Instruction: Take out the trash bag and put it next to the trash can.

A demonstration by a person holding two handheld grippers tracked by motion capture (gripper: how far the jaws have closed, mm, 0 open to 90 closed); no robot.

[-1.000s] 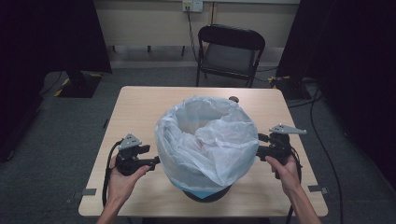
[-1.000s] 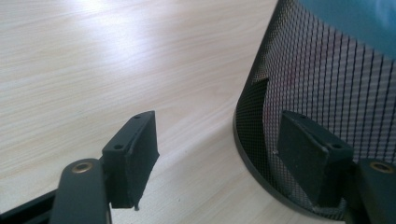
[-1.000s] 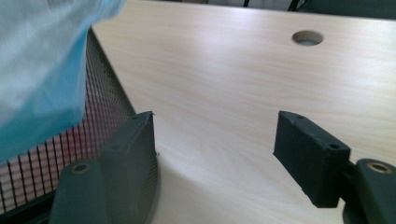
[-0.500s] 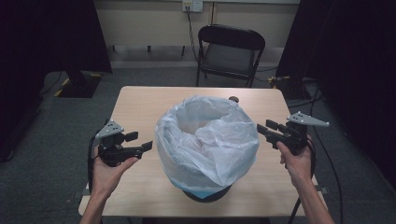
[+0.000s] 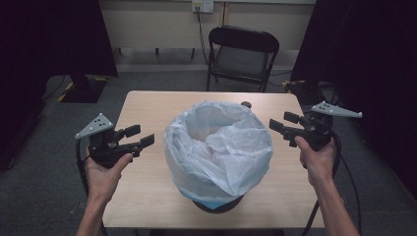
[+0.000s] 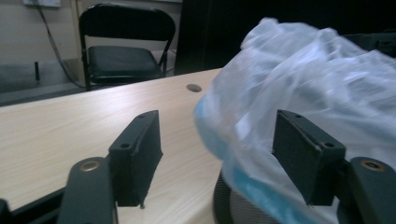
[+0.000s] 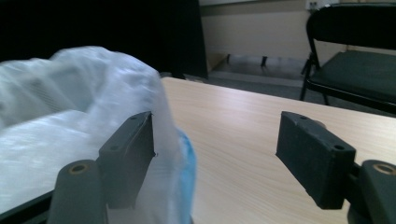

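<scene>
Centre of high view: bin [image 5: 216,204] lined with white plastic bag [image 5: 219,147], on table [image 5: 147,105]. Frame left: left gripper [image 5: 141,137], jaws apart, clear of bag. Frame right: right gripper [image 5: 280,123], jaws apart, just beside bag rim. Upper centre: chair [image 5: 243,51].

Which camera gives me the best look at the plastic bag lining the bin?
The high view: the whole plastic bag shows from above, its mouth open and draped over the bin. The left gripper view catches one crumpled side close up; the right gripper view, a blurred edge.
</scene>
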